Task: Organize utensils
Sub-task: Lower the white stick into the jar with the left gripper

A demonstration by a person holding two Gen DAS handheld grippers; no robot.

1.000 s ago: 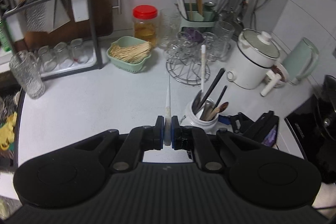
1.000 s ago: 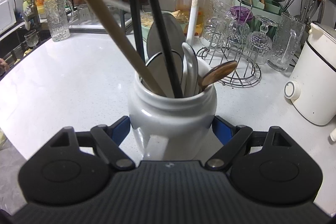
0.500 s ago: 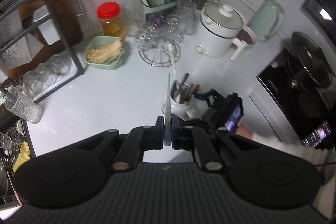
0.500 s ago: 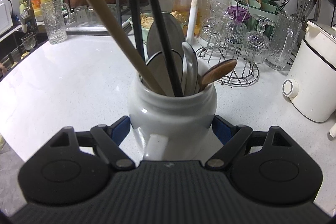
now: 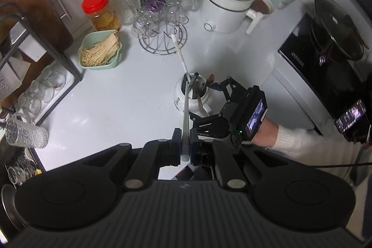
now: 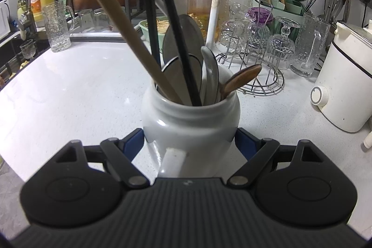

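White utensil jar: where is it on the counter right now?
The white utensil jar stands mid-counter in the right wrist view, clamped by the right hand-held gripper, in front of the wire glass rack.

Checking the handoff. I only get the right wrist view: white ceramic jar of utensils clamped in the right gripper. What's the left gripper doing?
Observer: The left gripper is shut on a thin white stick and points steeply down.
Operator: Over the jar?
Observer: In the left wrist view, the stick's tip lines up with the mouth of the white ceramic jar. I cannot tell whether it is inside.
Operator: Anything past my right edge?
Observer: A black cooktop with a dark glass-lidded pot on it, beyond the person's white sleeve.
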